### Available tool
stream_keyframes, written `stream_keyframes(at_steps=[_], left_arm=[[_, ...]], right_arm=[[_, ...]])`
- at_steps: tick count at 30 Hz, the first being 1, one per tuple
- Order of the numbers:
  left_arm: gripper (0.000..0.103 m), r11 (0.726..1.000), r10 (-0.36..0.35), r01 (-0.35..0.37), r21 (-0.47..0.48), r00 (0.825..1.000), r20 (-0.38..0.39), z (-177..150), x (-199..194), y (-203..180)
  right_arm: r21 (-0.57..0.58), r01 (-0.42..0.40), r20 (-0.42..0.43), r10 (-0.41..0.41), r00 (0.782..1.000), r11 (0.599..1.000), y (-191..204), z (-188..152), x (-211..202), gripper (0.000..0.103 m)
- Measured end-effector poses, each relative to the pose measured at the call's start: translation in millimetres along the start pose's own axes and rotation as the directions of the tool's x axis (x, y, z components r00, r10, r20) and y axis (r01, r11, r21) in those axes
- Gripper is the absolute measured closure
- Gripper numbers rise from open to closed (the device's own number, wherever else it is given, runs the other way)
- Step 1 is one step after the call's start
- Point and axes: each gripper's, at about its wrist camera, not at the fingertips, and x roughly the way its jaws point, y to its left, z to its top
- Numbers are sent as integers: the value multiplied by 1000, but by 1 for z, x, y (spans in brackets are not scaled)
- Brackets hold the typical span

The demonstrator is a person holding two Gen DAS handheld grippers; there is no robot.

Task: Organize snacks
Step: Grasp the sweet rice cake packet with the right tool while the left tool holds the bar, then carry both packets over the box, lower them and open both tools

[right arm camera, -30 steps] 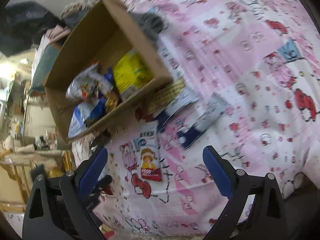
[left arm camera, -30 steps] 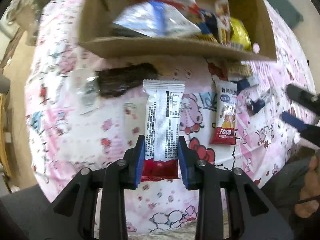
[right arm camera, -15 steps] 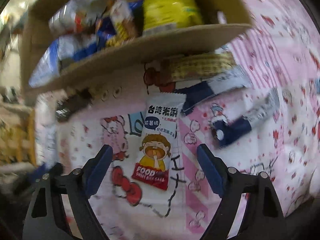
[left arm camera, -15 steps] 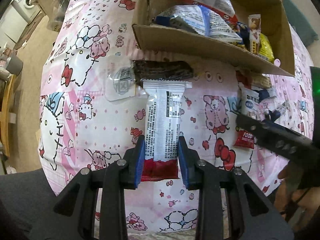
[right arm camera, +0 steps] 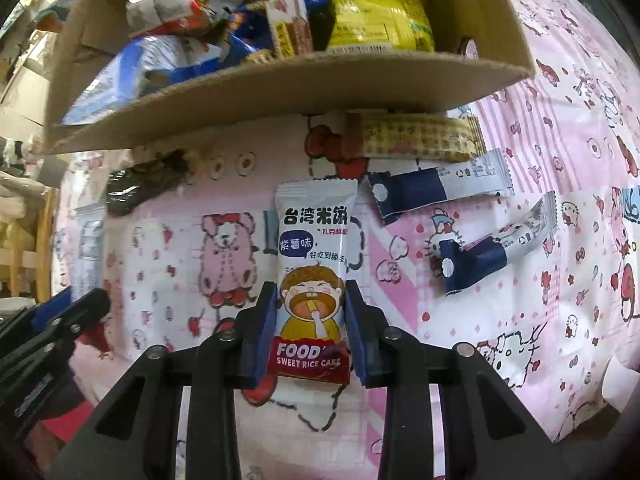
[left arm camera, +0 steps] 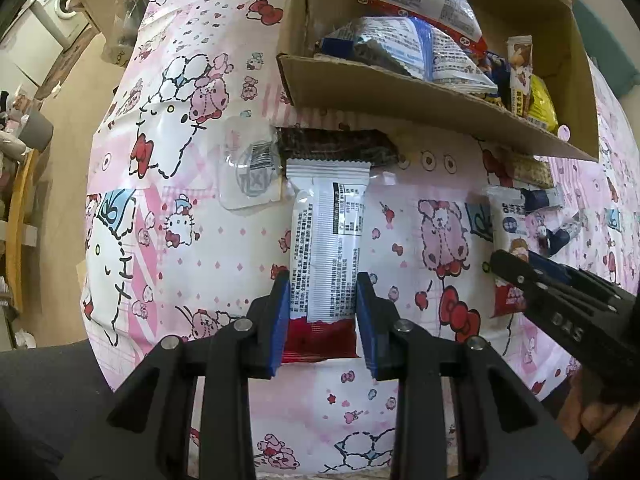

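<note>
We see the left tongs (left arm camera: 322, 328) clamped narrow on the red end of a white-and-red snack bar (left arm camera: 328, 240), its blue pads pressing both long edges while the bar stretches straight ahead of the fingers over the pink cartoon-print cloth (left arm camera: 180, 220) that covers the desk. Just past the bar's far end lies a dark brown packet (left arm camera: 336, 146), touching it, with a clear plastic wrapper (left arm camera: 250, 168) off to the left of that. The right tongs (right arm camera: 310, 332) have just been closing and now sit tight against both sides of the sweet rice cake packet (right arm camera: 314, 248), which lies between the pads and reaches ahead of them; in the left wrist view these same tongs (left arm camera: 520, 276) come in from the right over that packet (left arm camera: 510, 224). Ahead of both tongs stands the open cardboard box (right arm camera: 280, 92), holding a yellow bag (right arm camera: 378, 20) and several other packets. Right of the right tongs lie two navy-and-white sachets (right arm camera: 436, 188) (right arm camera: 496, 244), apart from each other, and a checked tan packet (right arm camera: 416, 138) rests against the box wall.
</note>
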Motion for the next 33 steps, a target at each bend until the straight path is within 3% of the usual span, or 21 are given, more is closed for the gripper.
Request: stream_keyframes(at_steps=[13,20,27,33], left_arm=[[76,999,45,-44,-14,997,66,-3,-12,7],[76,998,55,-49,-38,984,171,-9,-45,14],[76,995,64,-37,-97,954,293,-1,-88,21],[76,996,54,-26,-83,930,365,24,-115,16]], right_arm=[[26,-135,48,134,990,990,-26,-5,-52,69],[-1,-204,122,203,971,979,-26,-13,-92,69],[-74,-303,253,312,916,950,-23,-12,-139,69],[-93,-333,386,343,857,938,-30,-3,-168,69]])
